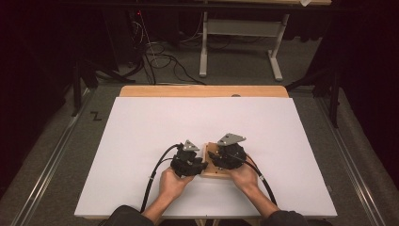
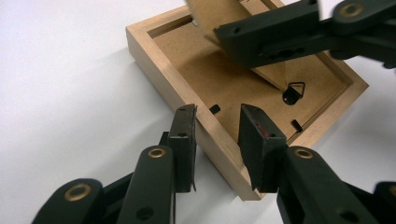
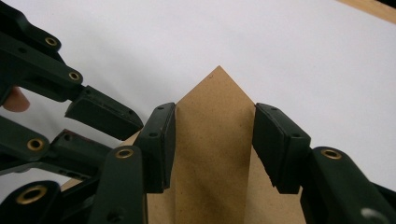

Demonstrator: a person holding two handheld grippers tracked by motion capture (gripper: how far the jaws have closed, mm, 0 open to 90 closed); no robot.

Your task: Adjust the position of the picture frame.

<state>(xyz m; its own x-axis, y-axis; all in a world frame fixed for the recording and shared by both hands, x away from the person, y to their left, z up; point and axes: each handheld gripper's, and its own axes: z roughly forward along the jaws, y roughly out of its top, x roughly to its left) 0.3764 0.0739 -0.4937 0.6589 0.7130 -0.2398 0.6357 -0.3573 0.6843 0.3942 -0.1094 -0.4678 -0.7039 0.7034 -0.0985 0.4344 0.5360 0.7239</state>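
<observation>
A light wooden picture frame (image 2: pixel 154 60) lies face down on the white sheet, brown backing board (image 2: pixel 224 79) up, near the table's front (image 1: pixel 214 151). My left gripper (image 2: pixel 217 126) straddles its near side rail, one jaw outside and one inside, pressed to the wood. From the left in the high view this gripper (image 1: pixel 201 165) meets the frame. My right gripper (image 3: pixel 215 135) is shut on the edges of the backing's pointed fibreboard stand (image 3: pixel 215 98), which is tilted up off the board. The right gripper (image 1: pixel 221 157) sits over the frame.
A small black hanging ring (image 2: pixel 294 91) and black turn clips (image 2: pixel 215 108) sit on the backing. The white sheet (image 1: pixel 155 127) stretches wide on all sides. A wooden table edge (image 1: pixel 202 91) runs along the back, with cables and a white-legged stand (image 1: pixel 203 52) on the floor beyond.
</observation>
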